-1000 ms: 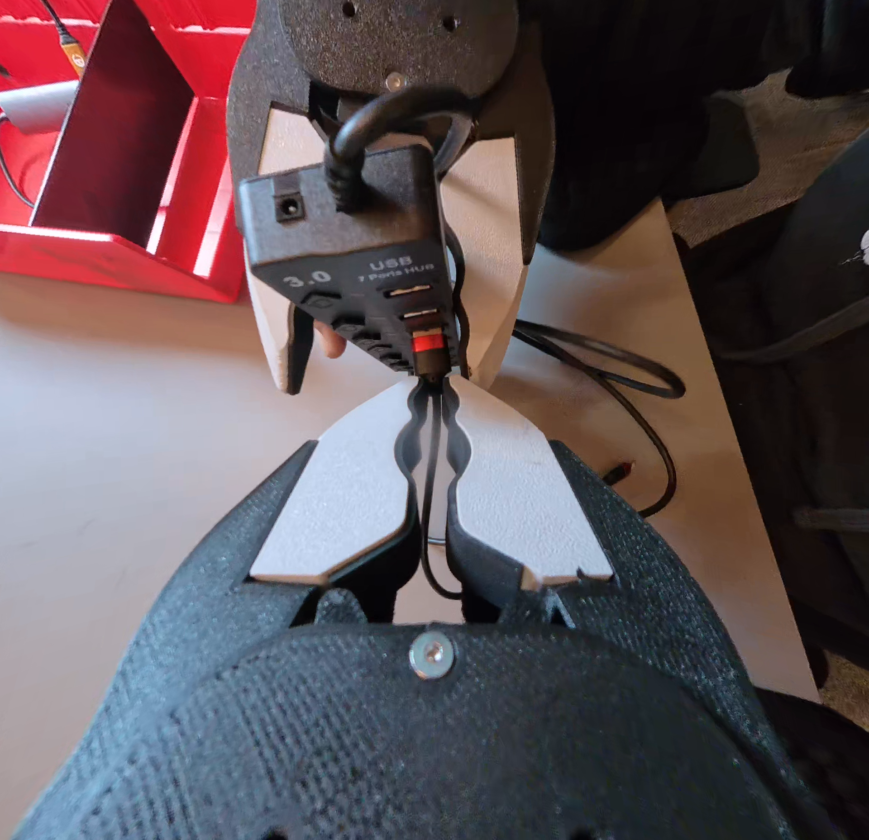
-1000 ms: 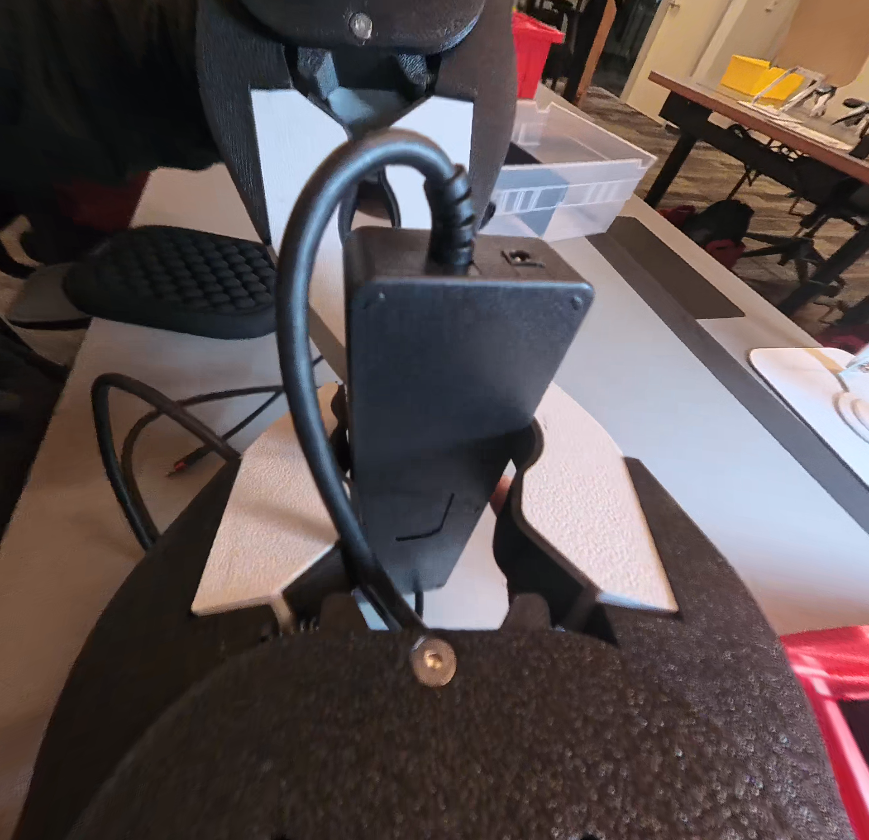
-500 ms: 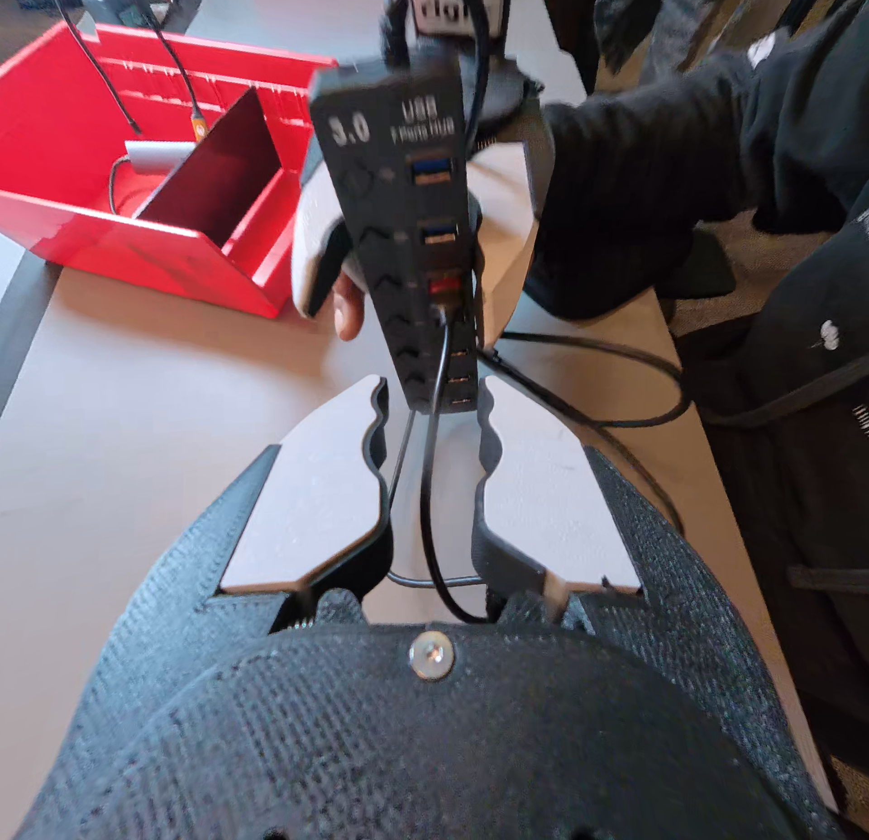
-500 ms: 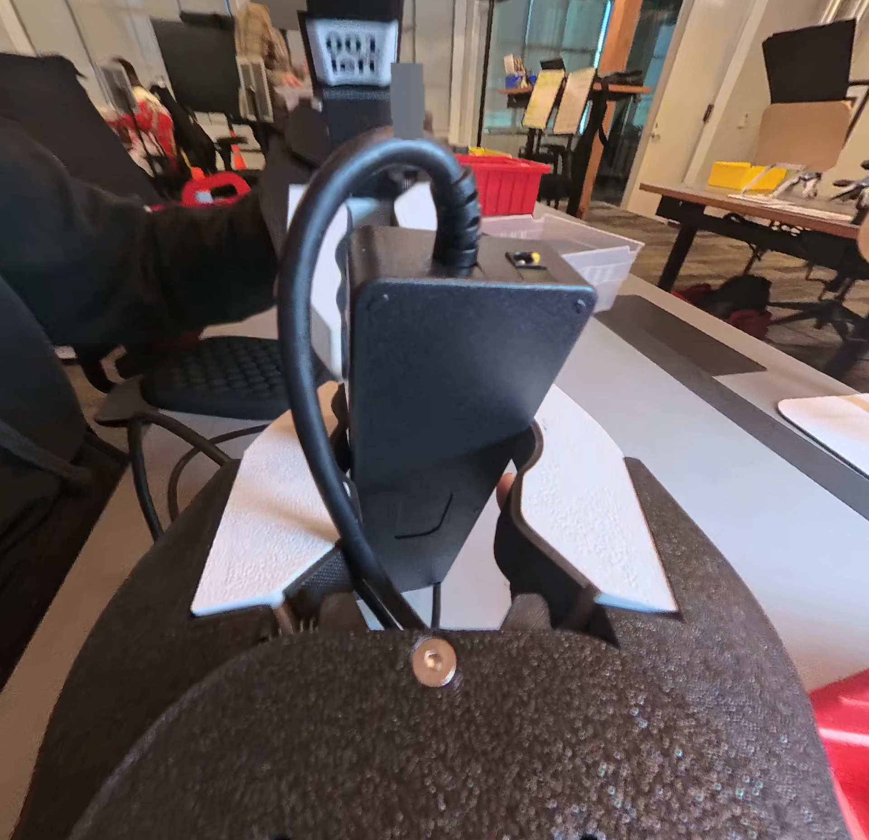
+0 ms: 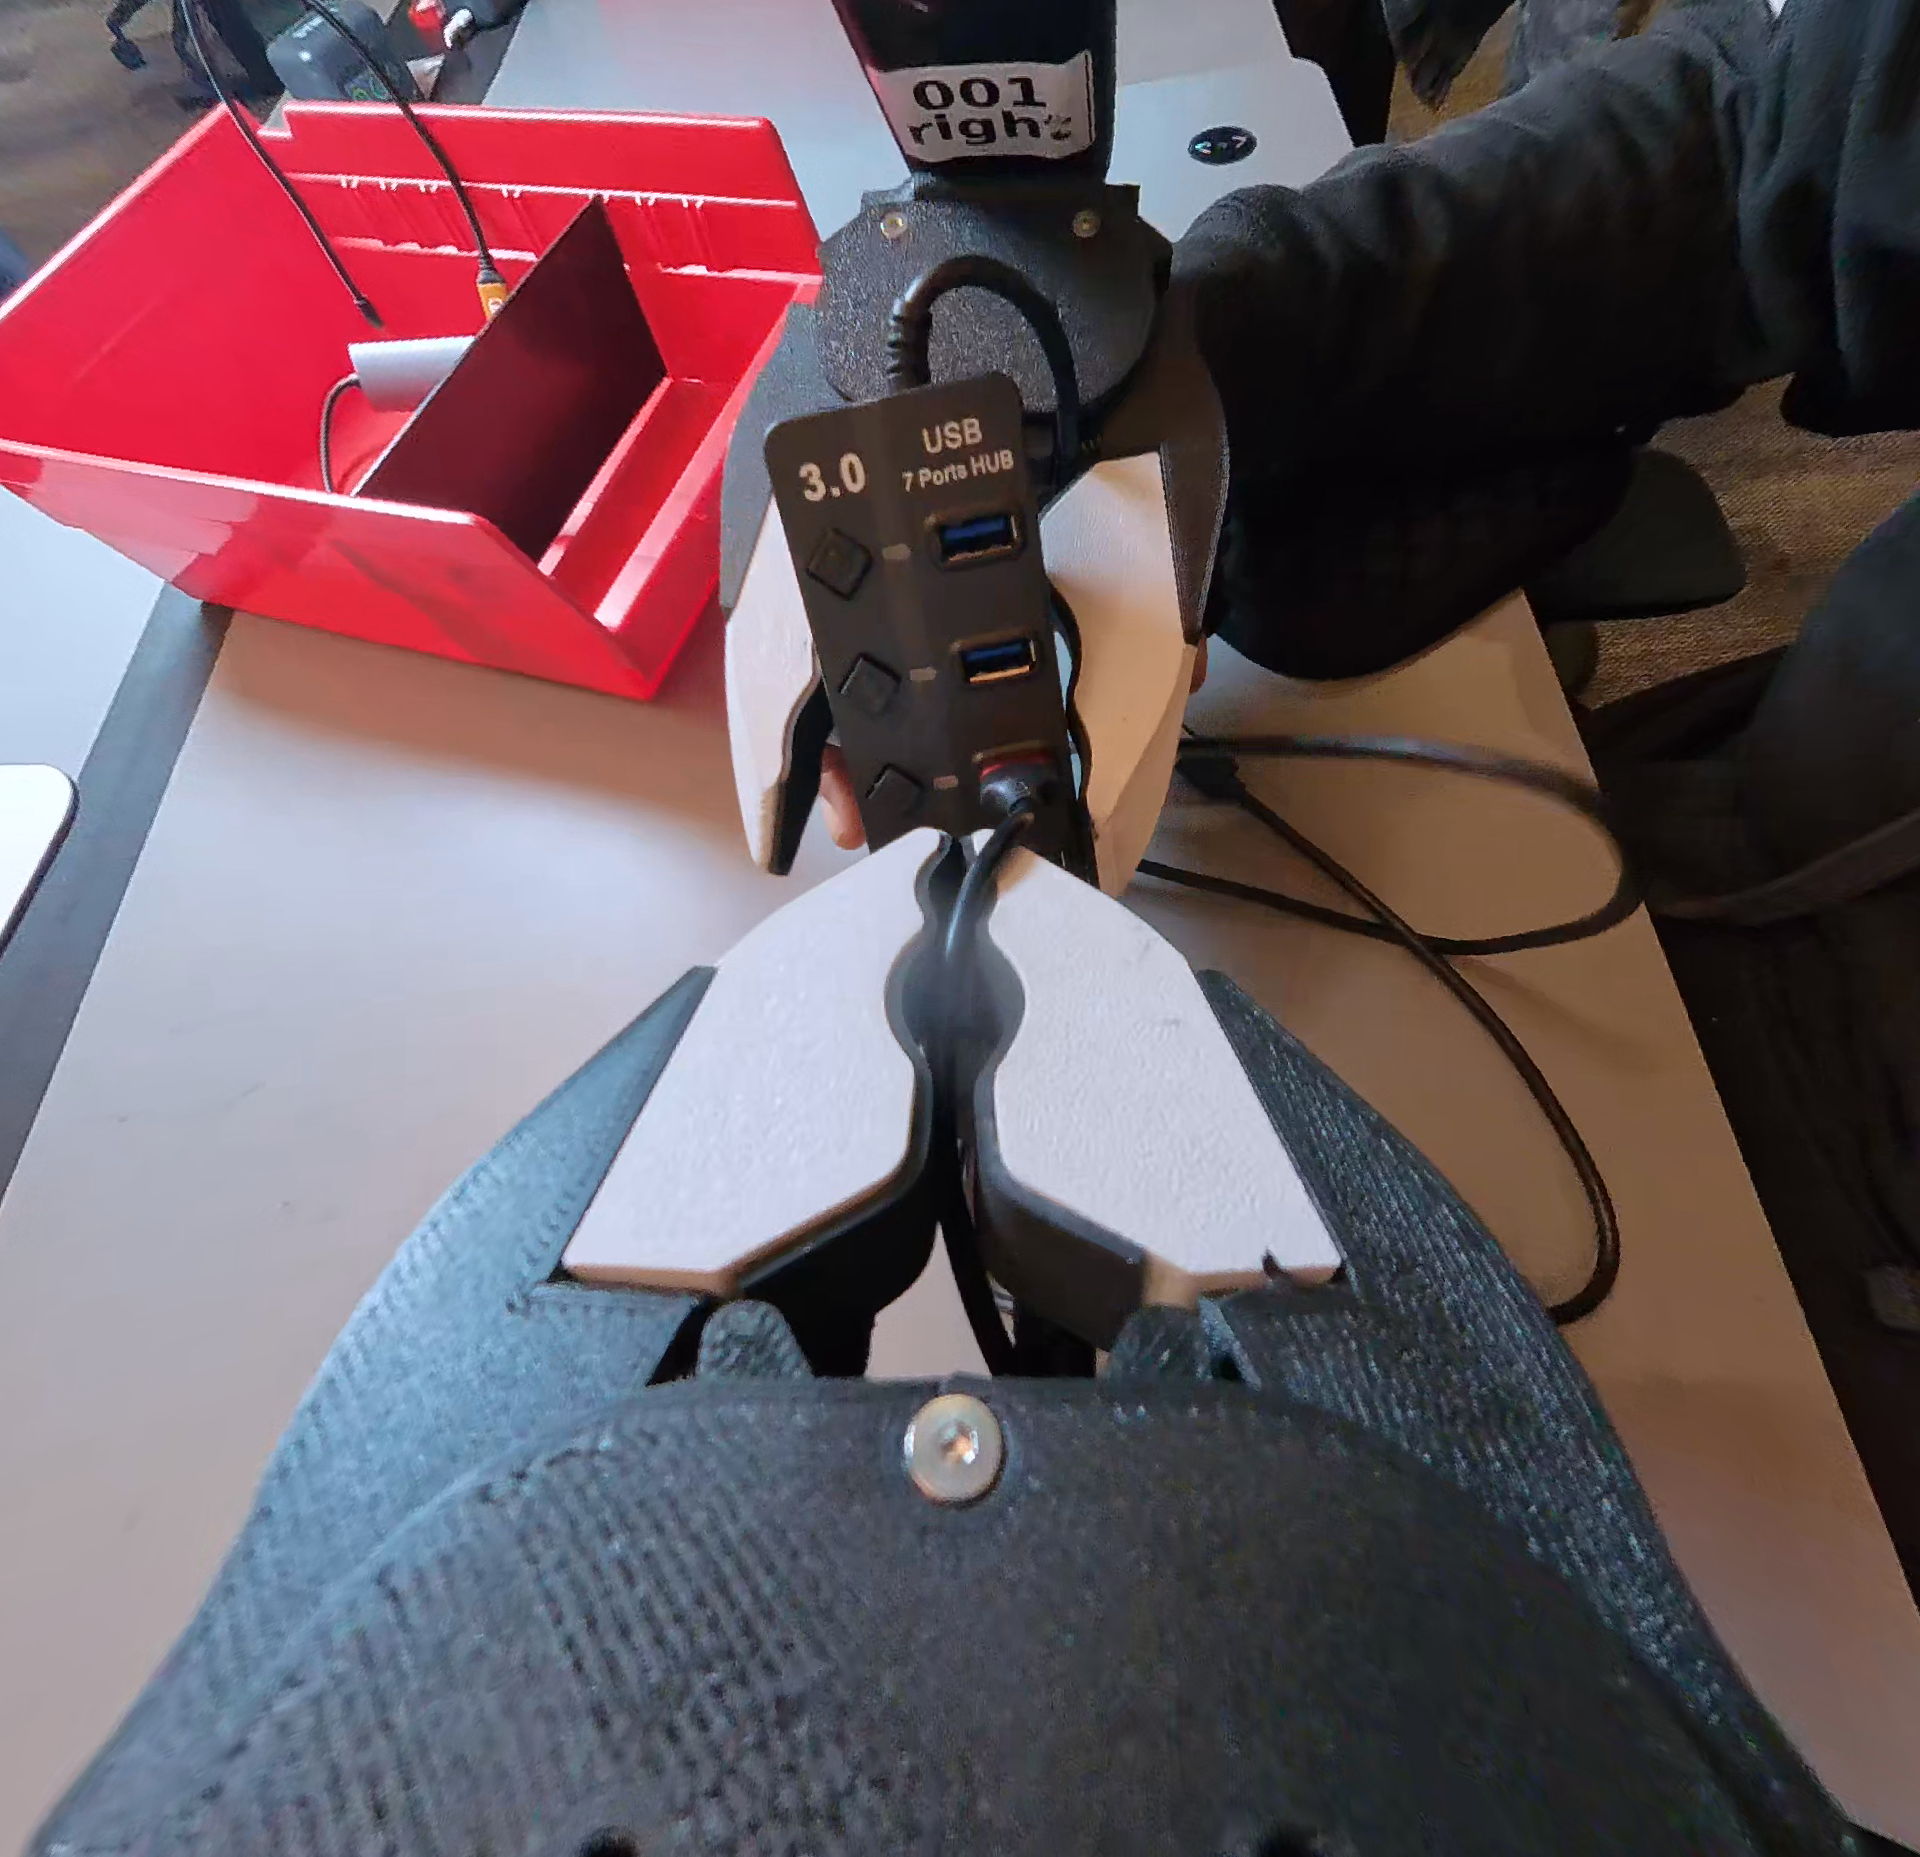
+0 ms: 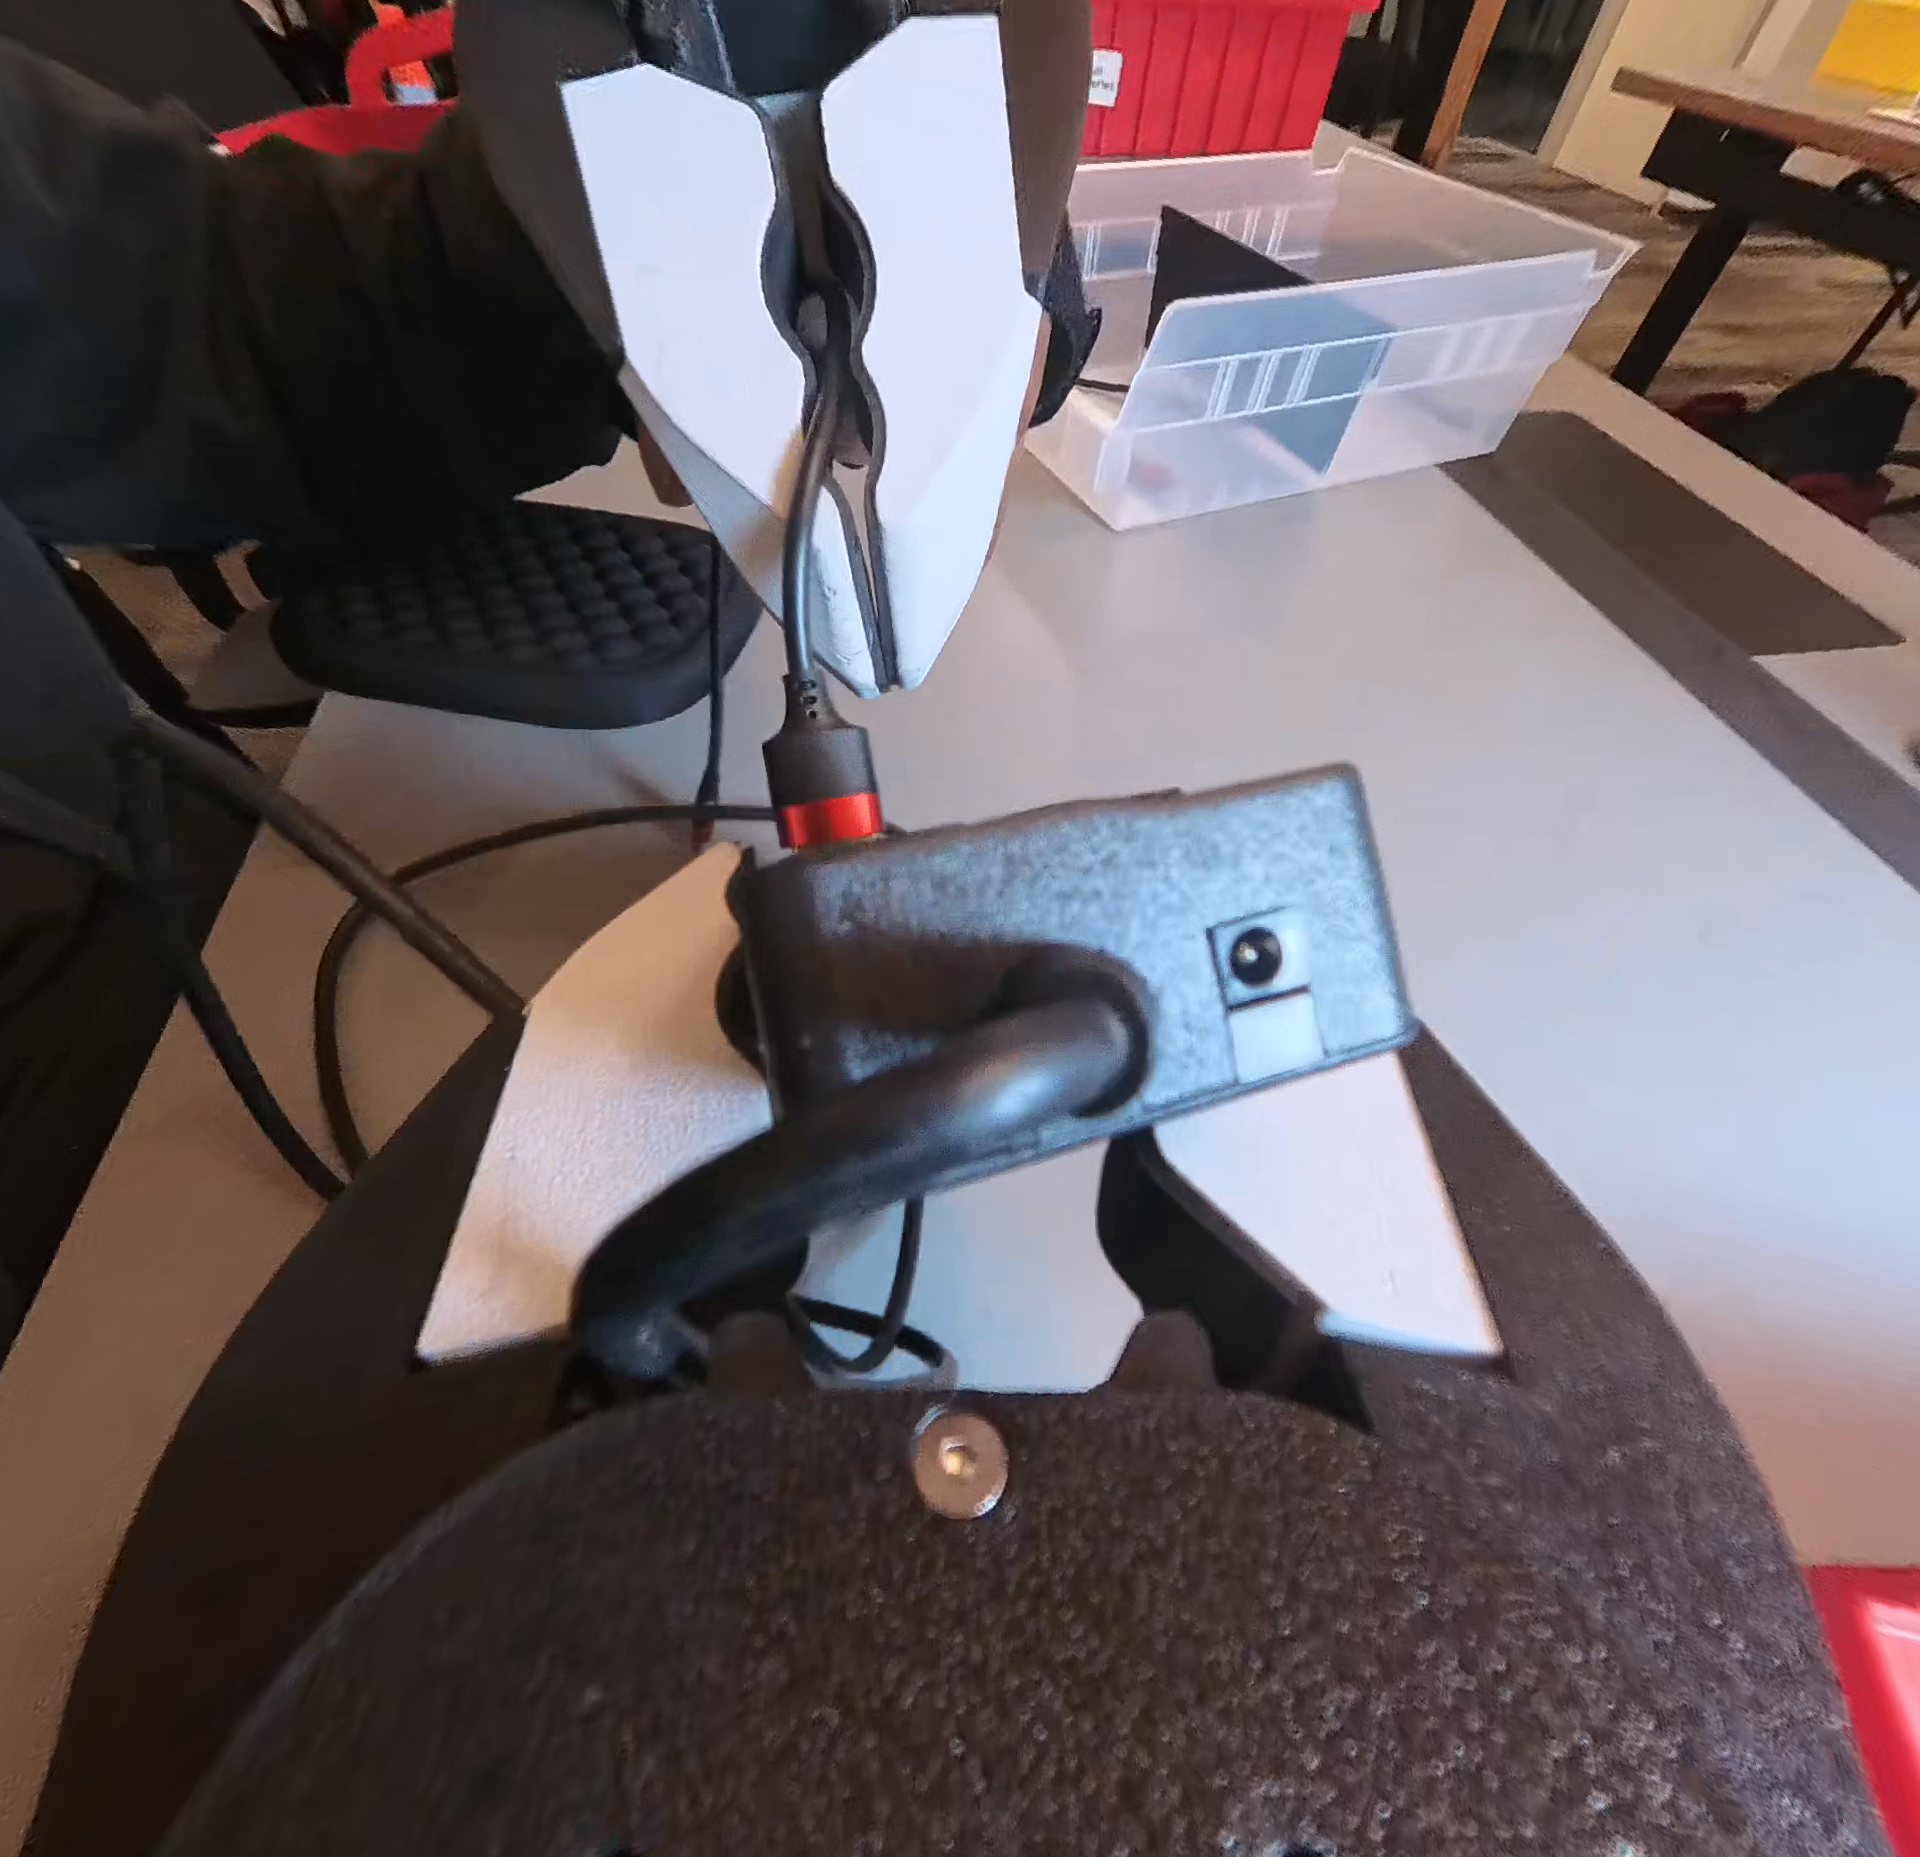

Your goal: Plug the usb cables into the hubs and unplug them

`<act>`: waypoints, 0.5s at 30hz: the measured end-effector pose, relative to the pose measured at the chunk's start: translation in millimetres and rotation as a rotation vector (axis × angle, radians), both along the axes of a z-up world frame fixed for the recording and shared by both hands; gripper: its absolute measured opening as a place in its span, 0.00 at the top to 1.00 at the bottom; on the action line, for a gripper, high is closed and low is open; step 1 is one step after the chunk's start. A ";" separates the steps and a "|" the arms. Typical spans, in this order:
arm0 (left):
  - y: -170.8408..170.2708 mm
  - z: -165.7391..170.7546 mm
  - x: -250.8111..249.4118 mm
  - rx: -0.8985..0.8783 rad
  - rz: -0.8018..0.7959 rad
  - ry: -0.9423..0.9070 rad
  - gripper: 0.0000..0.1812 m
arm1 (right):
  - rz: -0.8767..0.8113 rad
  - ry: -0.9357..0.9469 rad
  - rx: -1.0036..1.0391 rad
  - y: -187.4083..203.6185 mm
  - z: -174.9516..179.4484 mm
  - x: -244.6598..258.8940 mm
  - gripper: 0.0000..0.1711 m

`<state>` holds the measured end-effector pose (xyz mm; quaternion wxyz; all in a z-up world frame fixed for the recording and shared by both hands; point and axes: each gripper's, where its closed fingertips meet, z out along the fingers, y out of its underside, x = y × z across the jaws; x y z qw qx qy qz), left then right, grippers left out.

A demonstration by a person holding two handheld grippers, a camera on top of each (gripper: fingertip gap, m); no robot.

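Nearest the camera, the left tongs [image 5: 961, 872] are pinching the thin black usb cable [image 6: 805, 550] just behind its red-collared plug [image 6: 826, 805], which is sitting in the third port of the black hub [image 5: 935, 612]. Beyond, the right tongs [image 6: 940, 1059] are clamping that hub above the worktop [image 5: 364, 976]. Pulling on the cord risks it slipping through, or the hub twisting loose; a red bin [image 5: 260, 477] is standing farther off

Bright, even daylight fills both views. Soft shadows fall on the tabletop [image 5: 395, 955] left of the fingers [image 5: 790, 1069]. The thick hub lead [image 6: 914, 1111] between the right fingers [image 6: 613, 1111] is blurred. Wide-angle lenses bow the edges.
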<state>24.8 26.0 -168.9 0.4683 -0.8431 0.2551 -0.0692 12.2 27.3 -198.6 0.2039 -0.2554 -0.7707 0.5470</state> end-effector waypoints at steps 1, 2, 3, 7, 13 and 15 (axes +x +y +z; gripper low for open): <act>-0.2 -1.1 -0.1 0.001 0.001 0.000 1.00 | 0.005 0.002 0.001 -1.2 -1.4 0.4 0.60; -1.1 -1.8 0.5 0.001 -0.001 -0.005 1.00 | 0.009 0.010 0.009 -2.0 -1.4 1.0 0.60; -1.9 -0.9 0.5 0.007 0.002 -0.015 1.00 | 0.005 0.024 0.017 -2.0 0.2 0.8 0.60; -10.0 5.3 -2.5 0.012 0.029 -0.072 0.95 | -0.084 0.073 0.024 3.9 8.9 -8.3 0.60; -22.4 -3.3 -7.5 0.010 0.059 -0.012 0.89 | -0.144 0.144 0.136 -1.5 7.6 -12.8 0.60; -22.0 -4.4 -4.3 0.020 0.053 0.005 0.90 | -0.175 0.159 0.181 -3.1 6.9 -15.1 0.61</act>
